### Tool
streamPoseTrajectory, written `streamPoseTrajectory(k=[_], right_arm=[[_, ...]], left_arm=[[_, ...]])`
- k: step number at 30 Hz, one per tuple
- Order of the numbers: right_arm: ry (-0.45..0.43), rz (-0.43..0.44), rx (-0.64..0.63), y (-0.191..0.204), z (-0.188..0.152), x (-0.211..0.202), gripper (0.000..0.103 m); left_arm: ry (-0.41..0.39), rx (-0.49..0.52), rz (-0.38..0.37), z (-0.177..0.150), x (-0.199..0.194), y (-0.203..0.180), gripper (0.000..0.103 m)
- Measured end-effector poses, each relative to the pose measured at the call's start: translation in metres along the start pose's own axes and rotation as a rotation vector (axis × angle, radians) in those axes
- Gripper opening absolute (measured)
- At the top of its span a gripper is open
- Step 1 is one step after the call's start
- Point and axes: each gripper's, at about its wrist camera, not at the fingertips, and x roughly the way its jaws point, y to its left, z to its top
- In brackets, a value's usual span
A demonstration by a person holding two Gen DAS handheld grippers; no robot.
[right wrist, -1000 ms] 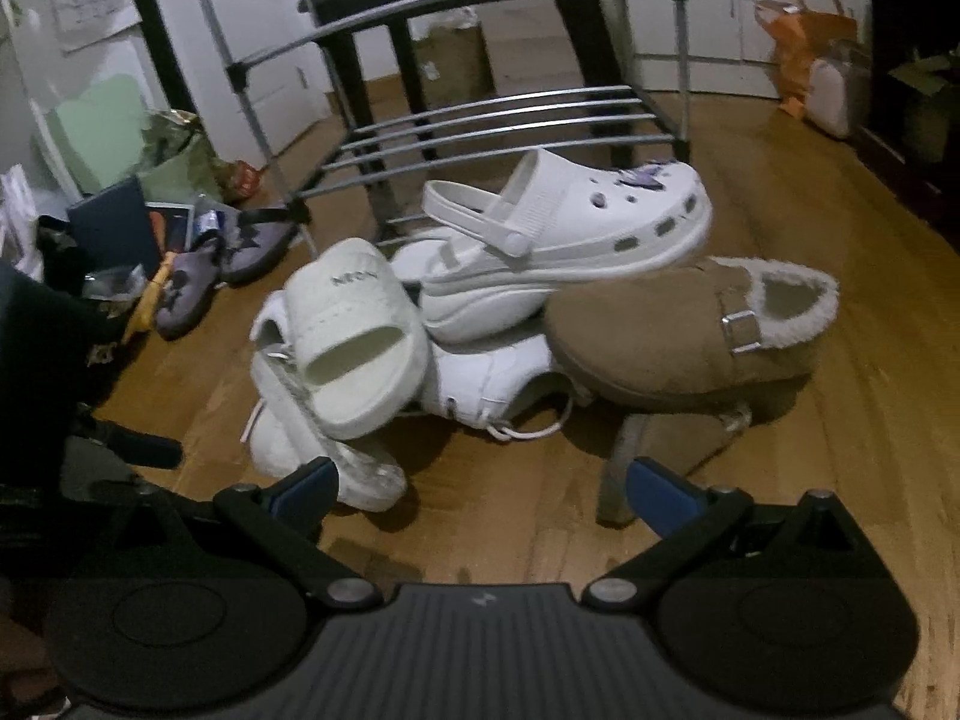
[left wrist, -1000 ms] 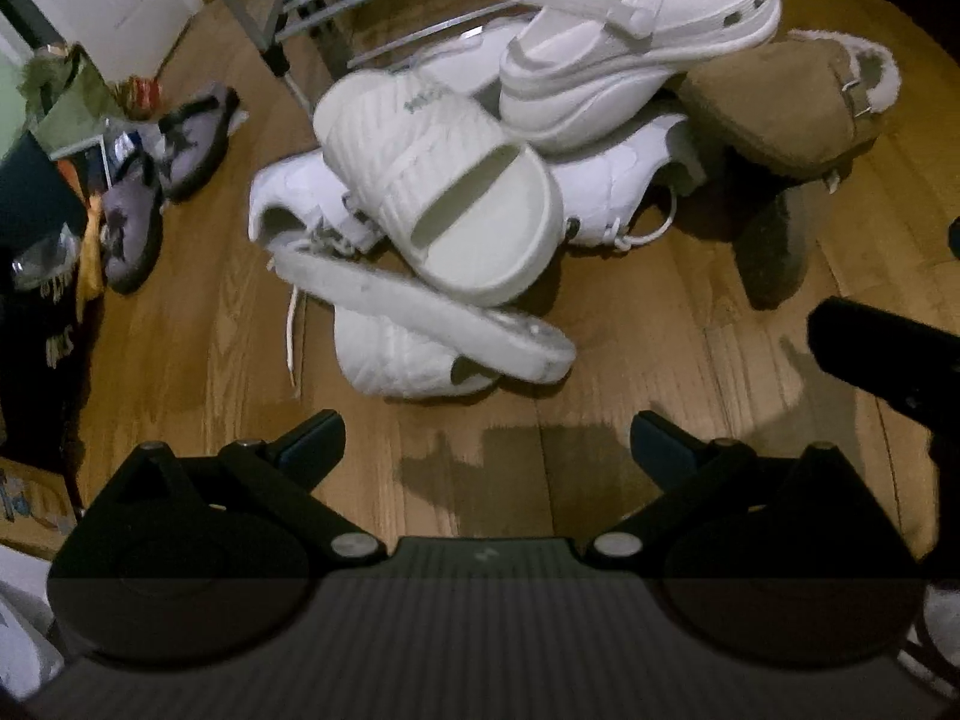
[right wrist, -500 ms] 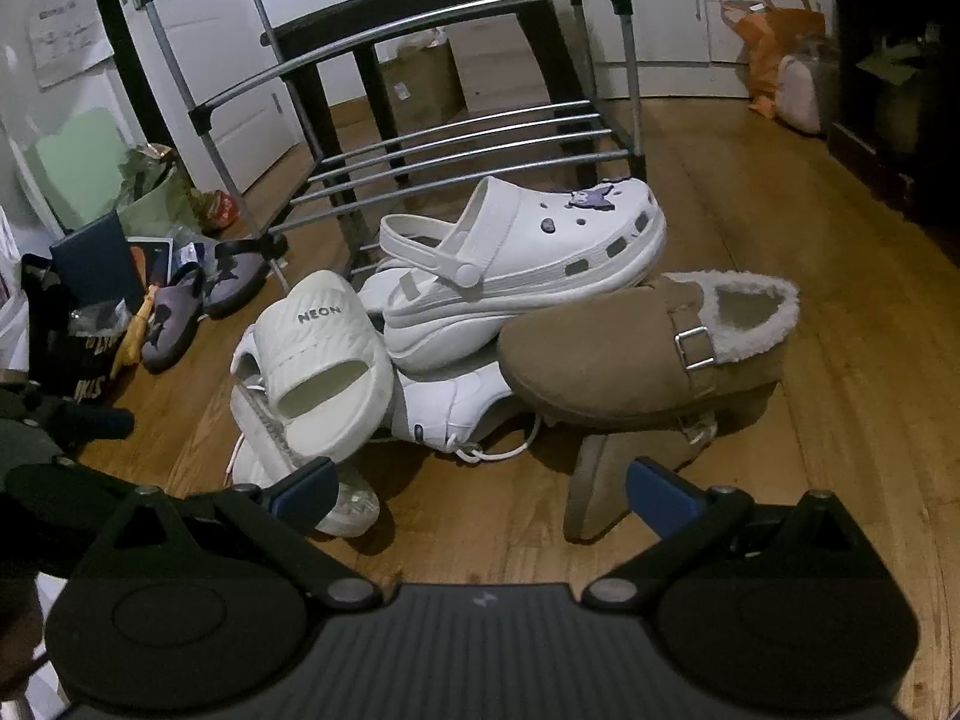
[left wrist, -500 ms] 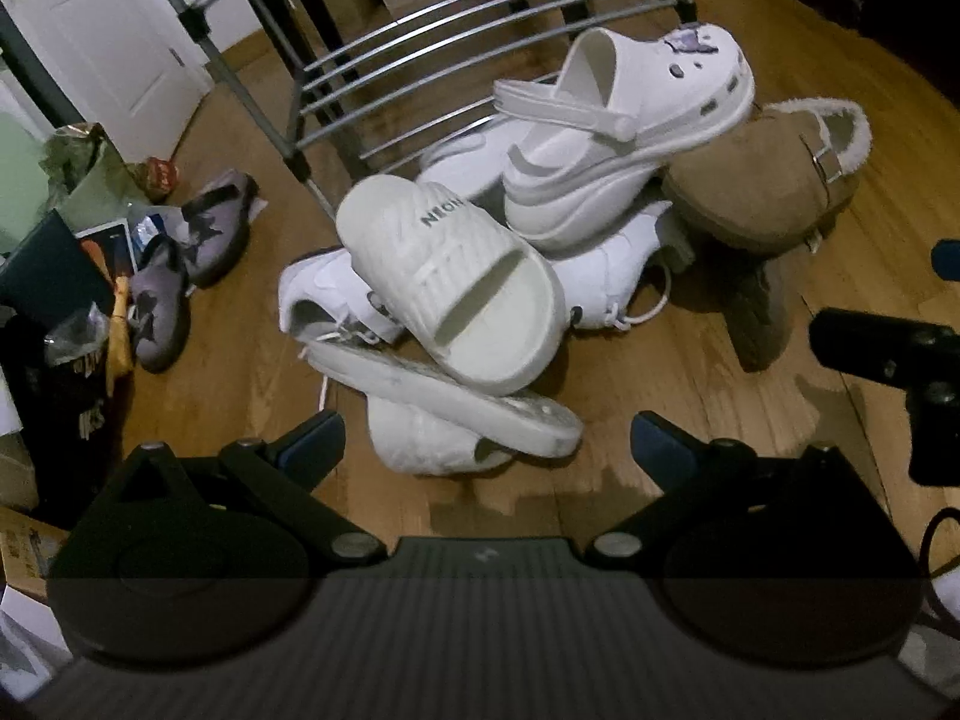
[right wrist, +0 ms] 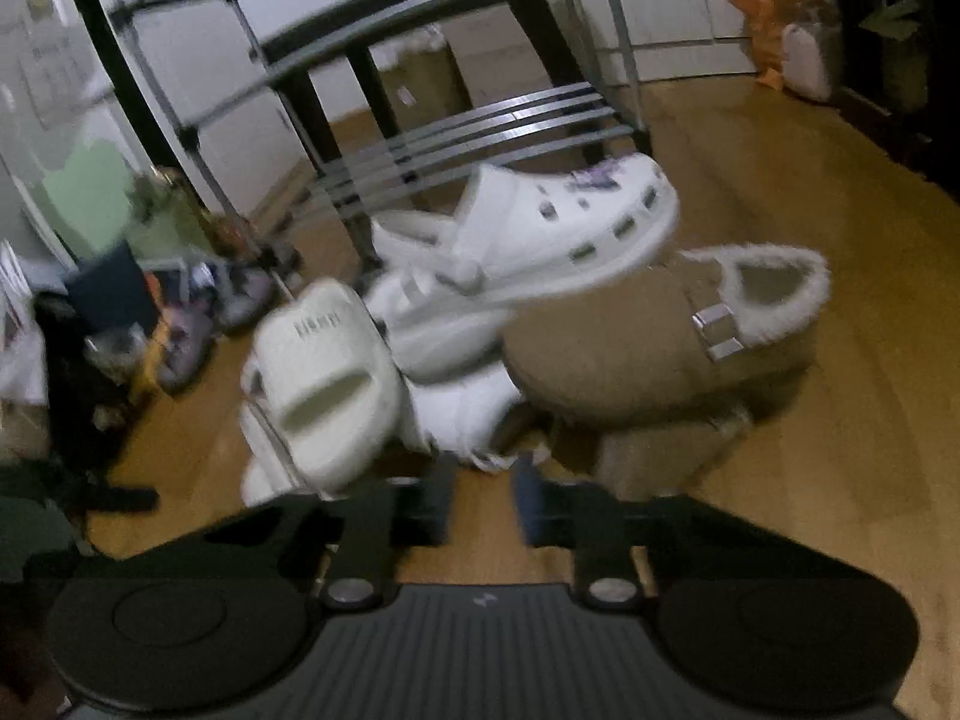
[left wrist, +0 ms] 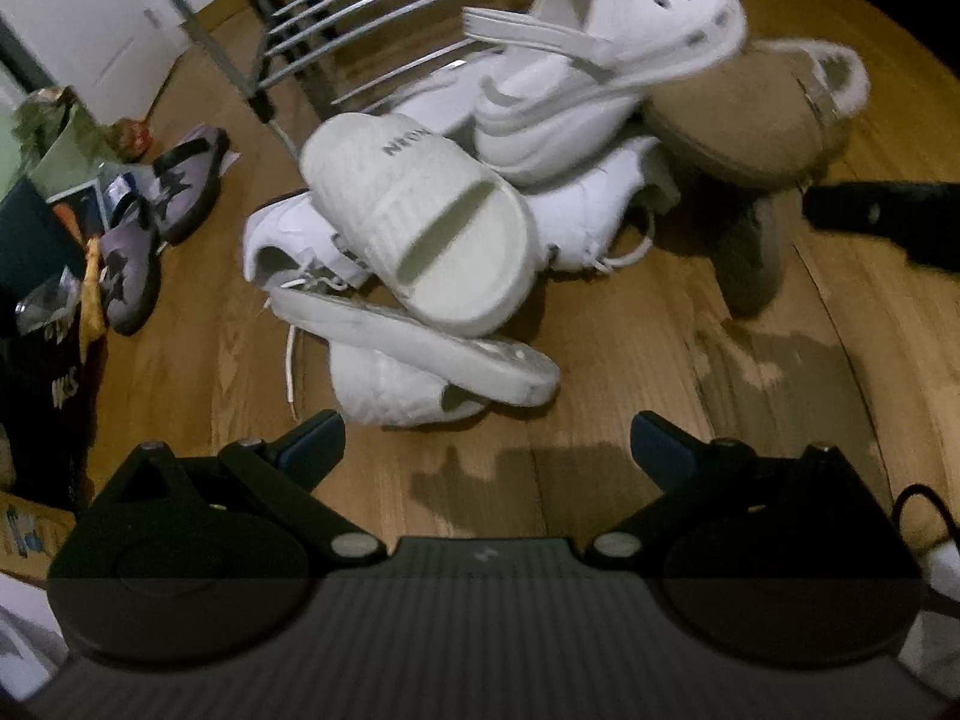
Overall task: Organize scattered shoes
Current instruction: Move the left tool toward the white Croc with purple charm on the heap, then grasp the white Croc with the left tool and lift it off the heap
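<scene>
Facing a heap of shoes on the wood floor, just in front of a metal rack with bare bars, presumably where the pairs are meant to end up. Topping the heap, a white clog leaning across a tan slipper with a fleece lining and a buckle, so lifting either is likely to shift the other. Lying tilted at the near left of the heap, a white slide propped on a flat upturned sole, with white sneakers buried underneath and laces trailing onto the floor. Sitting well apart to the left, beside bags and clutter, 2 grey shoes side by side, not part of the heap. Hovering short of the heap, the left gripper with jaws spread wide and nothing between them, seemingly waiting for a shoe broad enough to need that span. Pointing at the middle of the heap, the right gripper with jaws pinched nearly together on nothing, no shoe or lace between the pads; judging by the blur, moving while doing so. Reading this as the very start: nothing on the rack yet, every shoe on the floor. Suggesting the clog as the sensible first pick, being on top and free of the rest, though needing far wider jaws than the right gripper is showing.
</scene>
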Motion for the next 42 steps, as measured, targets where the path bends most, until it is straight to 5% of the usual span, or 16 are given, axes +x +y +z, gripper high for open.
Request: streamPoseTrajectory(k=[4,6,8,15,19,24,27,29,33,37,39,40,41,42], right_arm=[[-0.031,-0.038,-0.044,0.005,0.043,0.011,0.011],[-0.050,-0.060,-0.035,0.008,0.059,0.009,0.029],[-0.083,-0.092,-0.010,0.006,0.070,0.007,0.073],[-0.078,-0.152,0.055,-0.007,0.114,0.025,0.072],[-0.108,-0.133,0.174,-0.028,0.098,0.007,0.079],[-0.059,-0.211,0.182,-0.051,0.078,0.008,0.079],[-0.042,-0.220,0.193,-0.061,0.072,0.012,0.079],[-0.019,-0.212,0.204,-0.068,0.069,0.018,0.079],[0.024,-0.219,0.229,-0.076,0.058,0.029,0.079],[0.075,-0.212,0.257,-0.083,0.047,0.037,0.079],[0.098,-0.220,0.259,-0.085,0.040,0.039,0.079],[0.110,-0.224,0.261,-0.085,0.036,0.041,0.079],[0.119,-0.228,0.263,-0.086,0.033,0.042,0.079],[0.123,-0.234,0.268,-0.088,0.030,0.042,0.079]], left_arm=[[-0.098,-0.058,-0.037,0.055,0.024,0.018,0.103],[-0.126,-0.064,0.005,0.084,0.031,0.021,0.103],[-0.132,-0.058,0.041,0.101,0.032,0.019,0.103],[-0.209,0.013,0.045,0.140,0.038,-0.011,0.103],[-0.177,-0.035,0.043,0.154,0.063,-0.008,0.103],[-0.187,-0.223,-0.151,0.164,0.080,0.009,0.103],[-0.139,-0.260,-0.174,0.174,0.097,-0.001,0.103],[-0.170,-0.261,-0.178,0.174,0.093,-0.004,0.103],[-0.388,-0.258,-0.288,0.159,0.071,-0.020,0.103],[-0.285,-0.160,-0.242,0.179,0.098,-0.044,0.103],[-0.278,-0.155,-0.319,0.191,0.115,-0.050,0.103],[-0.291,-0.142,-0.332,0.192,0.114,-0.053,0.092],[-0.314,-0.084,-0.326,0.194,0.111,-0.062,0.065],[-0.333,-0.020,-0.305,0.194,0.106,-0.070,0.058]])
